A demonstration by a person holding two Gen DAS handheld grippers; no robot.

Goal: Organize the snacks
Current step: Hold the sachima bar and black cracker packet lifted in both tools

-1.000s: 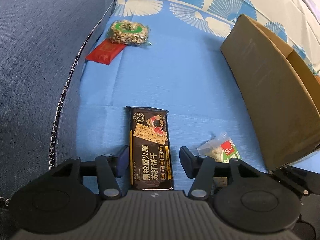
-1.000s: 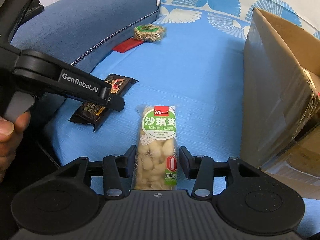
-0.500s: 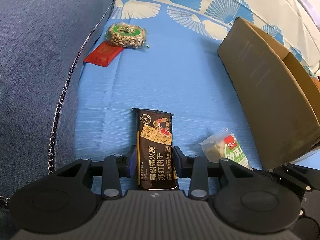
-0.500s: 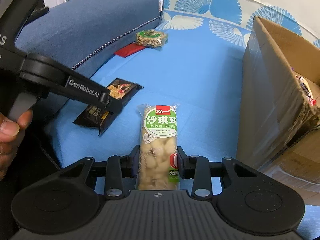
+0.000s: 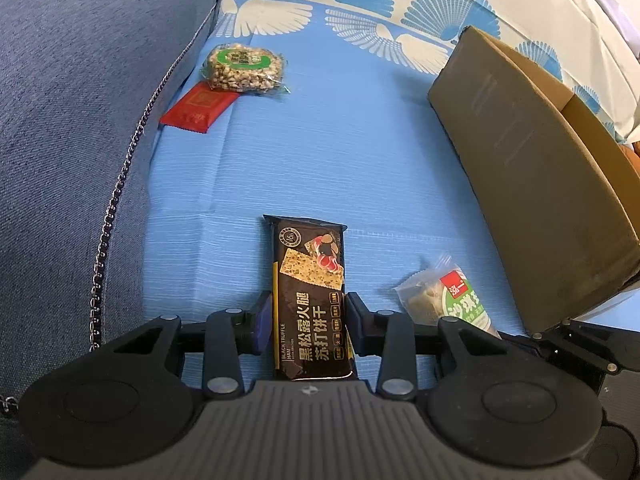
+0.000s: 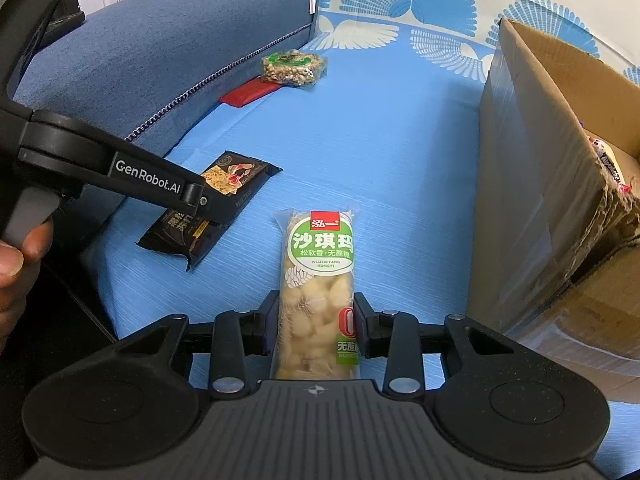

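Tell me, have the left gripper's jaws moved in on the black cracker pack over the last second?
Yes. The left gripper stood wide of the black cracker pack a second ago; now both pads press its long edges. The pack lies on the blue sheet.

Body: my left gripper (image 5: 308, 326) and right gripper (image 6: 316, 326) were matt black plastic with a ribbed grey top plate.
Linkage: black bars on silver pivot screws, beside a round black housing on each side.
Pads: the left pair looked dark blue, though shadow made that uncertain.
Marking: white "GenRobot.AI" lettering ran along my left one's arm.
Trigger: a grey lever sat under my fingers (image 6: 16, 264).
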